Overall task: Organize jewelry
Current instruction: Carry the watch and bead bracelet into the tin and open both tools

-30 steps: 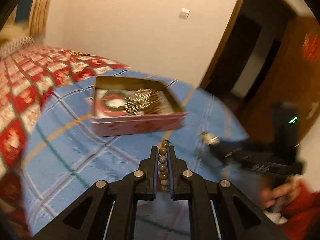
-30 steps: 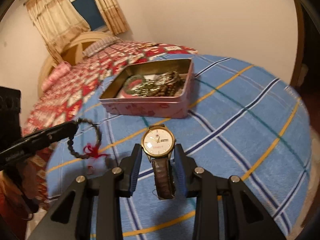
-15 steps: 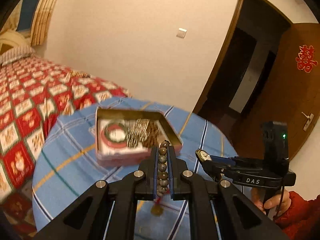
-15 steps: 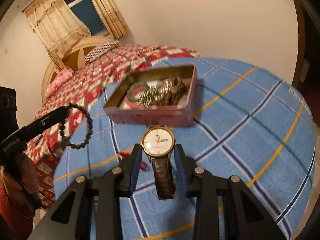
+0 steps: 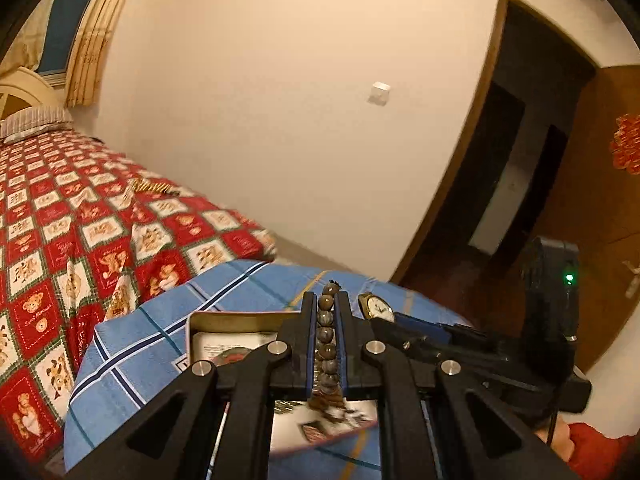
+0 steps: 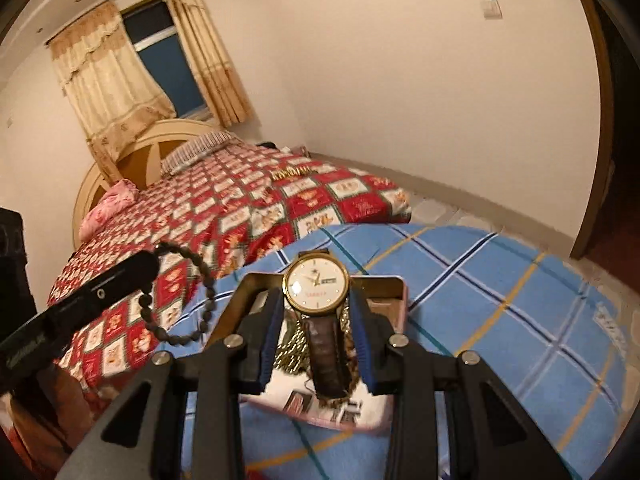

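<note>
Right wrist view: gold-rimmed, white-faced watch, brown strap.

bed red patterned quilt | curtains at window | door open | blue checked tablecloth

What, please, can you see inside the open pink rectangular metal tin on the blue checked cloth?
Inside the pink rectangular metal tin, gold-coloured chains show behind the gold-rimmed wristwatch with brown leather strap held by the right gripper. The grippers cover the rest of its contents.
</note>
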Demonstrator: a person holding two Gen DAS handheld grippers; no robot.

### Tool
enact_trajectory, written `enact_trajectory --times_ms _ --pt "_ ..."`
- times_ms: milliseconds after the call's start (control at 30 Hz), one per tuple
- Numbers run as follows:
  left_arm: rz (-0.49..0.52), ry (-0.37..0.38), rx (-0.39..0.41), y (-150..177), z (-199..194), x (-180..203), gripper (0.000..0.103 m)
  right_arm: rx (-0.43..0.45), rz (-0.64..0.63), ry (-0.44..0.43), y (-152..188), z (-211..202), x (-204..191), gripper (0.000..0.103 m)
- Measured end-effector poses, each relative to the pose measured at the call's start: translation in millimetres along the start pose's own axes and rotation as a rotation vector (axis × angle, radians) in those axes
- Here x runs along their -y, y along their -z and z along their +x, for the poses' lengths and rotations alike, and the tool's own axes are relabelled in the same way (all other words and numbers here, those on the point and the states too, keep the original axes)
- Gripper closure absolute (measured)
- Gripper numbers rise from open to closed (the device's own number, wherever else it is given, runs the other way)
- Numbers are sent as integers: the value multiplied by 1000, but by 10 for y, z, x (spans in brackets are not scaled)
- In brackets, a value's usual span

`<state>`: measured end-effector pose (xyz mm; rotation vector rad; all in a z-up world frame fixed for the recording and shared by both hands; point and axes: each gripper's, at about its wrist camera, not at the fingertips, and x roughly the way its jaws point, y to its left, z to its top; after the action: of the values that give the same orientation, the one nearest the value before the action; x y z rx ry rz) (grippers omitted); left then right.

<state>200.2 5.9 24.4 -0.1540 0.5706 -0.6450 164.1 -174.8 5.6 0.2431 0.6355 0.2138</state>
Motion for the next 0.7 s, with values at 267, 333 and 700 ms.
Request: enact_trajectory --times_ms 267,333,700 --pt "-15 -68 -143 231 678 -221 95 -119 -4 47 195 654 136 67" --pt "-5 -96 -180 302 785 -241 95 -135 -1 56 220 721 193 67" --pt "51 -296 -280 381 876 -191 90 -79 14 42 204 602 225 48"
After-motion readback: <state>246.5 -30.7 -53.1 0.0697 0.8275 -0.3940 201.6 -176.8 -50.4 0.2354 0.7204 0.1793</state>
